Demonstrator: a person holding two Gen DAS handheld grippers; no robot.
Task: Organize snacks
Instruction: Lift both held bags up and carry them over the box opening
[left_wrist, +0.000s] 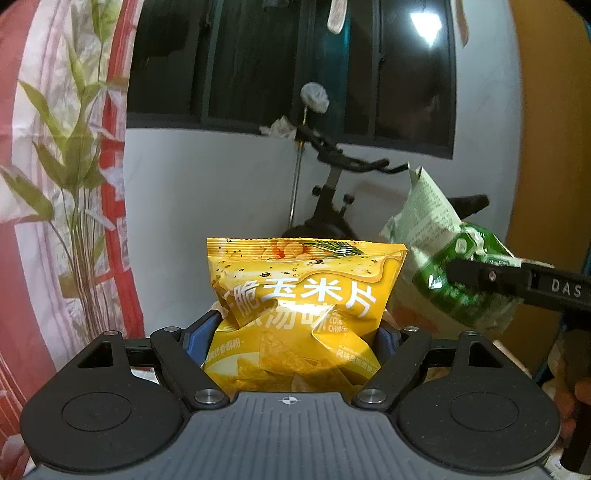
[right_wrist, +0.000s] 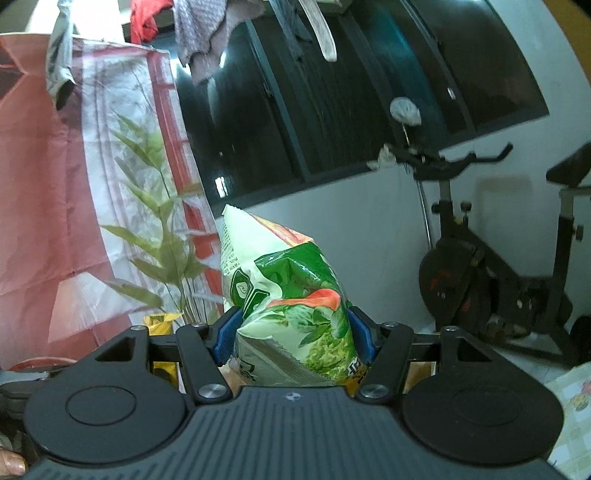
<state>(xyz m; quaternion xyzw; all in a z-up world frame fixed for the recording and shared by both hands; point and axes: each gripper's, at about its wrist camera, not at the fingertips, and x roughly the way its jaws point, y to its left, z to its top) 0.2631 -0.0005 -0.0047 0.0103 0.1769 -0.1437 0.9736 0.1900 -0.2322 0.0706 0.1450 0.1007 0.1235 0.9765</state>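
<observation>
Mid-carry: left gripper (left_wrist: 295, 332) pinching yellow chip bag (left_wrist: 299, 295), right gripper (right_wrist: 291, 332) pinching green snack bag (right_wrist: 291, 295), both needing a drop spot next

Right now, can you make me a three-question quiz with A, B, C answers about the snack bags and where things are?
1. Where is the exercise bike?
A. By the white wall under the dark window
B. On a bed
C. Inside a box

2. What colour is the corn chip bag in the left tool?
A. Blue
B. Yellow
C. Purple

3. What is the right tool doing with the green snack bag?
A. Lying far from it
B. Pushing it flat on the floor
C. Holding it squeezed between its pads

Answers: 1 A, the bike stands against the wall below the window. 2 B, the bag is bright yellow with chips pictured. 3 C, the blue pads press both sides of the crumpled bag.
</observation>
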